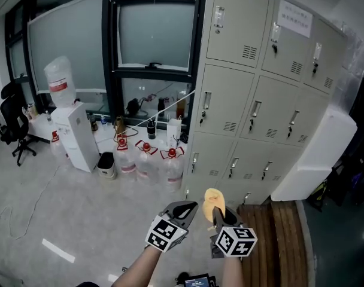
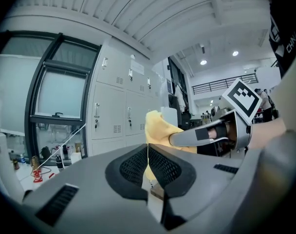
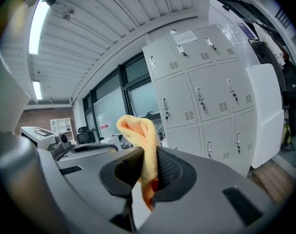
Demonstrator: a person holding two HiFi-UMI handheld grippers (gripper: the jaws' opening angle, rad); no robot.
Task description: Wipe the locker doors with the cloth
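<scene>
Grey lockers [image 1: 254, 106] fill the right side of the room, with a window and a bunch of water jugs [image 1: 147, 160] on the floor to their left. Both tongs are held low in front of me, well short of the doors, so I'd say no wiping is happening yet.

The right tongs [image 3: 147, 165] are clamped on the yellow cloth [image 3: 136, 128], with a folded wad poking out past the tips. Makes sense to me: that loose bit is what would actually rub the door, while the pads stop it slipping.

The left tongs [image 2: 148, 156] are pressed together with nothing in them, sitting just beside the right one. My guess is they're just parked out of the way.

Every door looks closed, handles and vents facing me. Next I'd need to bring the cloth up against a door panel.
</scene>
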